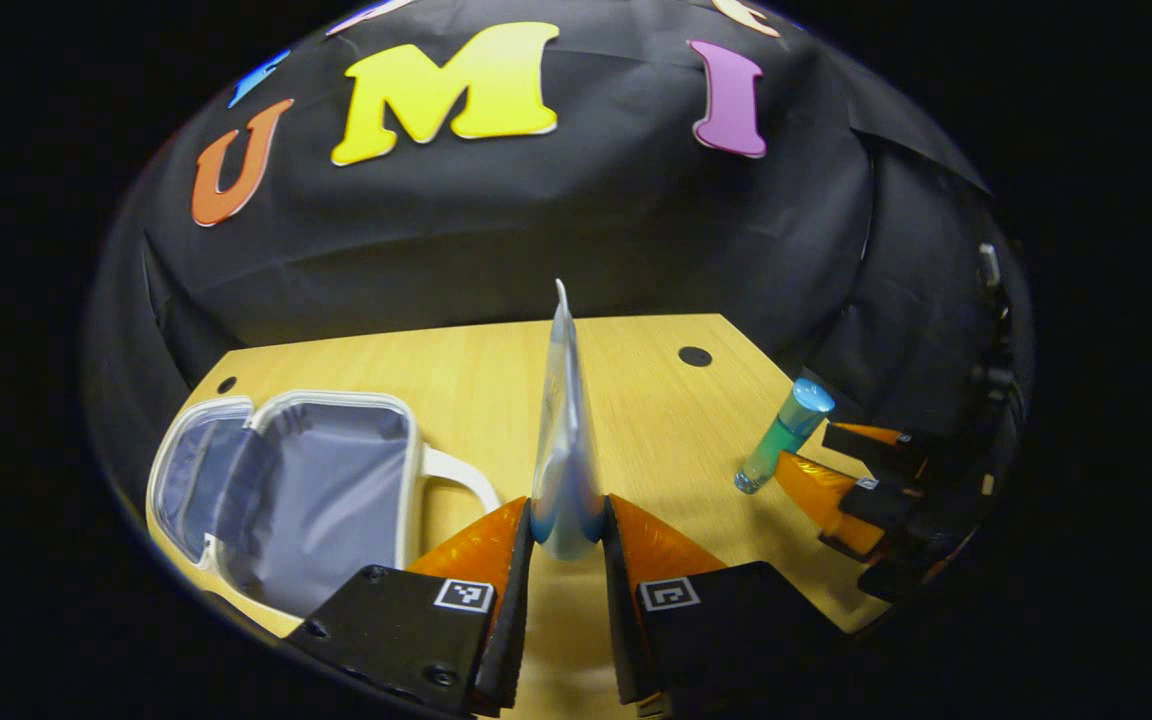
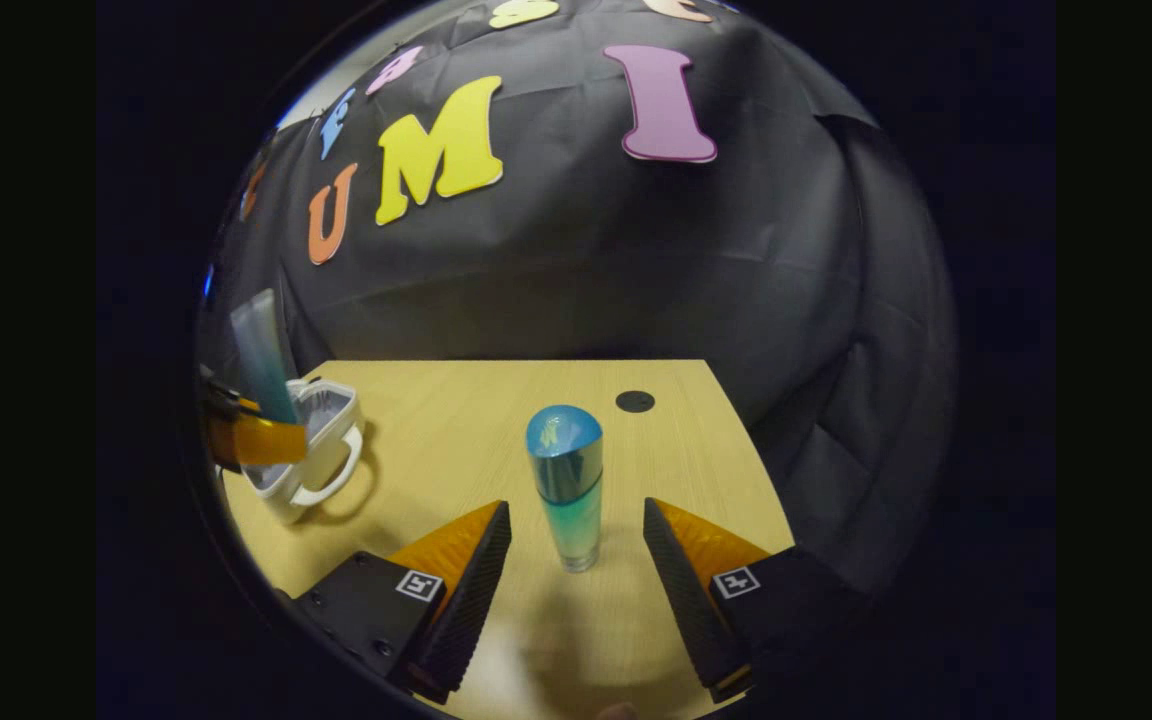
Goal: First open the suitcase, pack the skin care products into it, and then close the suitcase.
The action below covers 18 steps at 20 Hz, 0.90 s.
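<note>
A: Where does the suitcase (image 1: pixel 286 490) sit?
B: Open, lid laid back, by the worktop's (image 1: pixel 656 400) left edge near the front corner, its handle toward the middle. Bare wood runs from it to the far edge.
A: And the left tool (image 1: pixel 568 535)?
B: Pinching a flat tube (image 1: pixel 564 440) upright by its lower end, just right of the suitcase handle, above the wood.
A: The right tool (image 2: pixel 576 545)?
B: Spread wide either side of the standing blue-green bottle (image 2: pixel 566 485), neither finger touching it. The bottle stands toward the worktop's right edge, with open room behind it up to a dark round hole (image 2: pixel 635 402) near the far right corner.
A: Any writing?
B: None readable on tube or bottle
</note>
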Each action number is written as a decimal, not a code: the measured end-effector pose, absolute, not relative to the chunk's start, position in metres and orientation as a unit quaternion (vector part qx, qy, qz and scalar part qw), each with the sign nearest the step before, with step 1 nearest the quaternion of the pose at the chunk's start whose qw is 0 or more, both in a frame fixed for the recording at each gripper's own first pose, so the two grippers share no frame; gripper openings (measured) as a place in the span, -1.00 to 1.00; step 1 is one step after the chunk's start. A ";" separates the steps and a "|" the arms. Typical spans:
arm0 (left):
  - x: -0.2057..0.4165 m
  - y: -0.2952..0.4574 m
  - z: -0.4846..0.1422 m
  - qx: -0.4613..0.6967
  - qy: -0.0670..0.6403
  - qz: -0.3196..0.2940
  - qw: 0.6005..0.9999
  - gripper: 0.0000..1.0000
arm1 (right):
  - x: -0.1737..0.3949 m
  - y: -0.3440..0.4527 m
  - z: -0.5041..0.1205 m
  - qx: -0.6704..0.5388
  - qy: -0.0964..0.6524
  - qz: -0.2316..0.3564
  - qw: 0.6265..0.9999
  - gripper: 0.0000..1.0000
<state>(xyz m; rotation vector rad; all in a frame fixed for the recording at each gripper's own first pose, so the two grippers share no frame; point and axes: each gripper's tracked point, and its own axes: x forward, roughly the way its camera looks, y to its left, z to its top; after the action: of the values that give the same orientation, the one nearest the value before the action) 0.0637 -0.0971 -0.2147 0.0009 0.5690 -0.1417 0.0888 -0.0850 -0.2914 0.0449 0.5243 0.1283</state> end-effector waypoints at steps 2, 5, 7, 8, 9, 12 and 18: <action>0.058 -0.069 -0.201 -0.018 0.279 -0.046 0.959 -0.23 | 0.100 -0.079 -0.304 0.026 0.264 0.063 0.962 0.45; 0.050 -0.018 -0.188 -0.014 0.271 -0.002 0.962 -0.22 | 0.109 -0.077 -0.318 0.030 0.277 0.051 0.959 0.19; 0.041 0.015 -0.184 -0.011 0.272 0.018 0.962 -0.22 | 0.113 -0.080 -0.320 0.029 0.279 0.039 0.959 -0.14; 0.038 0.032 -0.182 -0.003 0.270 0.027 0.963 -0.22 | 0.114 -0.081 -0.321 0.025 0.280 0.032 0.959 -0.18; 0.035 0.048 -0.180 0.004 0.268 0.033 0.963 -0.22 | 0.112 -0.082 -0.321 0.025 0.284 0.025 0.958 -0.19; 0.034 0.085 -0.182 0.002 0.262 0.048 0.964 -0.23 | 0.104 -0.085 -0.308 0.035 0.296 0.012 0.955 -0.28; 0.040 0.103 -0.220 -0.010 0.280 0.000 0.960 -0.22 | 0.058 -0.073 -0.226 0.019 0.278 0.013 0.960 -0.31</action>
<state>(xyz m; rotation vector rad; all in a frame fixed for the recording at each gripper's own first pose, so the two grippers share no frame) 0.0401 0.1034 -0.2196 -0.0197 0.5681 -0.0004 0.0577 -0.0733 -0.2256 0.0381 0.5627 0.0267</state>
